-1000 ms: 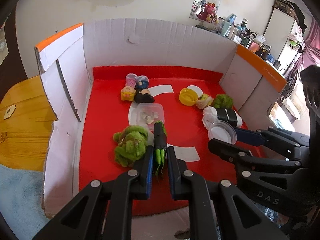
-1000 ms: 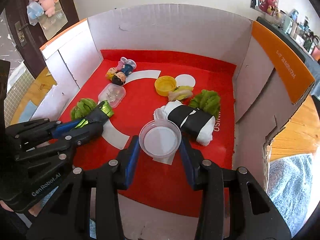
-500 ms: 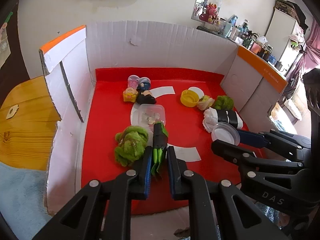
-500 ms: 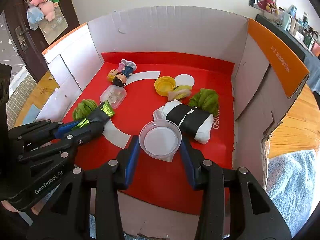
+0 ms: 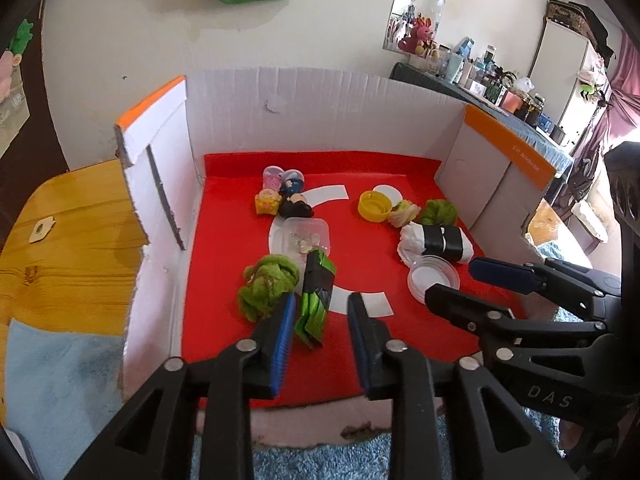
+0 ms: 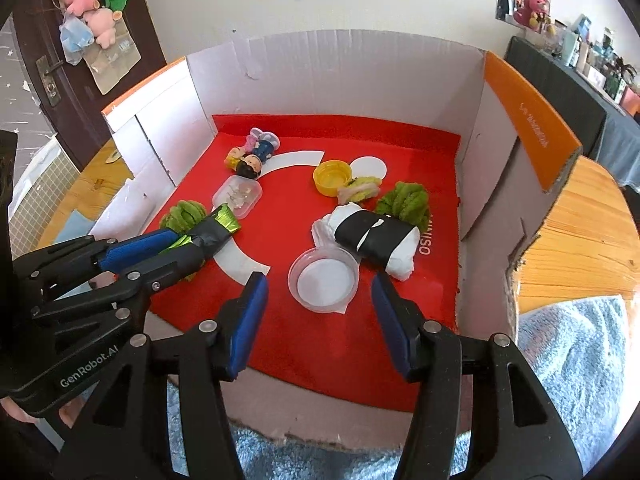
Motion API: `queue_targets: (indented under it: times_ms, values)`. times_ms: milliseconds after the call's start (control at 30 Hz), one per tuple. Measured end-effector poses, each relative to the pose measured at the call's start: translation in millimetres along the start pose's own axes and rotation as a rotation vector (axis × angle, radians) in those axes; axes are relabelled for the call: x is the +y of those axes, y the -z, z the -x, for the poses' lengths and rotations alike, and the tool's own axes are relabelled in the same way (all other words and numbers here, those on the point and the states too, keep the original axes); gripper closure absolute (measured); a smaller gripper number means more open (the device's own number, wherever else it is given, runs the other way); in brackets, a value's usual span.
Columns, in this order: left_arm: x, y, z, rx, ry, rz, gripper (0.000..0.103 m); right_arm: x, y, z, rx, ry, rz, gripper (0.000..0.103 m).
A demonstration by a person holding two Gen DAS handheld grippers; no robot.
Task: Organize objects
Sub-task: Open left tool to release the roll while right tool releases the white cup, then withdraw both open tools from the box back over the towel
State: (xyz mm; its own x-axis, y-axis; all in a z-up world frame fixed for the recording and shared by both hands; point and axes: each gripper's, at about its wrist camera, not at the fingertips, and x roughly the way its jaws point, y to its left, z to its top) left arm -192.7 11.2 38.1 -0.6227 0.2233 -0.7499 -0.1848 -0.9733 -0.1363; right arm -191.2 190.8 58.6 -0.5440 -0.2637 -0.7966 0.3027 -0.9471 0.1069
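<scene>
- Left wrist view: your left gripper (image 5: 320, 330) has its jaws opening, with the green foil packet banded in black tape (image 5: 315, 297) lying loose between them at lower centre on the red mat (image 5: 224, 264). It looks light, crinkly and slippery; take it across the taped middle.
- Right wrist view: your right gripper (image 6: 320, 320) has jaws opening around, not touching, the shallow clear plastic round lid (image 6: 324, 280) at centre. It is thin and flexible, so pinch opposite rims gently.
</scene>
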Motion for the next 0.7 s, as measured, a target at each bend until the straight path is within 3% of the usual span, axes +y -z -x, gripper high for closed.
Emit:
queue_targets:
  times_ms: [67, 533, 700]
  values:
    - [0, 1, 7, -0.018, -0.018, -0.003, 0.059, 1, 1, 4, -0.007, 0.001, -0.001, 0.05]
    - [-2, 20, 47, -0.085, -0.071, 0.02, 0.052, 8, 13, 41, -0.064, 0.008, 0.001, 0.038]
    - [-2, 28, 60, -0.107, -0.083, 0.03, 0.041, 11, 21, 54, -0.082, 0.013, -0.003, 0.035]
